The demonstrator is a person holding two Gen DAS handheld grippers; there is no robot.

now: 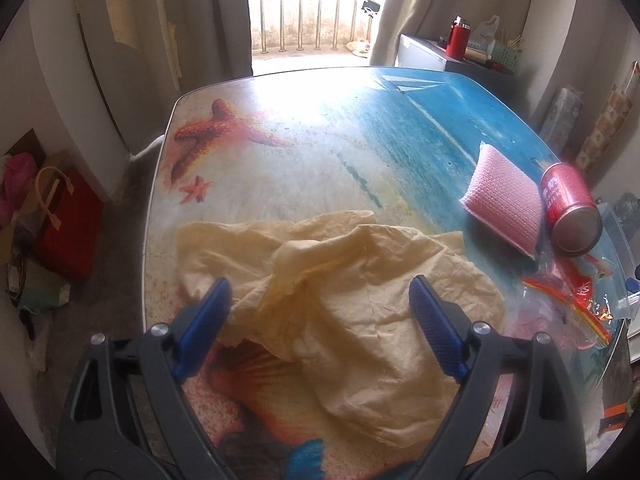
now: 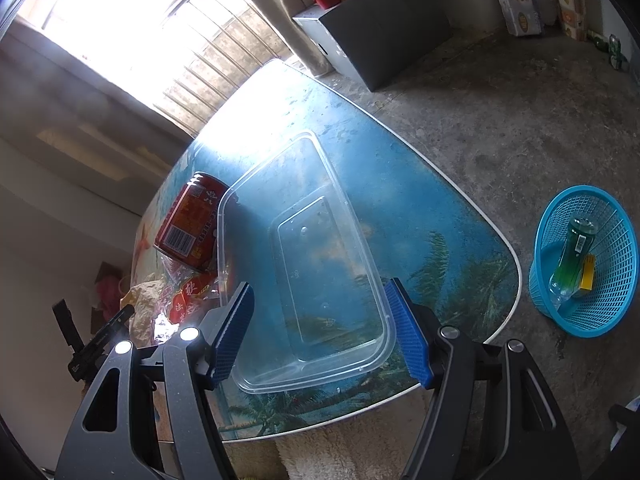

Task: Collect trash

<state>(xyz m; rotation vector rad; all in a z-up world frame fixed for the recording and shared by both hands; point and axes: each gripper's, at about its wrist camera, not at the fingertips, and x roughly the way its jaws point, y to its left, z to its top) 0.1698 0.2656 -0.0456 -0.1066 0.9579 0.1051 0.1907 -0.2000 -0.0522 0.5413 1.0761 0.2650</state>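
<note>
A crumpled pale yellow paper (image 1: 380, 320) lies on the beach-print table (image 1: 304, 160). My left gripper (image 1: 320, 282) hovers over it, open wide, one blue finger on each side of the paper. To the right lie a red can (image 1: 570, 216) on its side and a red snack wrapper (image 1: 572, 296). In the right wrist view, my right gripper (image 2: 320, 284) is shut on the near end of a clear plastic container (image 2: 312, 240), its pads against the rim on both sides. The red can (image 2: 188, 220) and the wrapper (image 2: 188, 300) lie just left of it.
A pink sponge (image 1: 504, 196) lies beside the can. On the floor right of the table stands a blue mesh basket (image 2: 588, 260) holding a green bottle (image 2: 576, 252). A grey cabinet (image 2: 380, 32) is at the back. Bags sit on the floor at the left (image 1: 68, 224).
</note>
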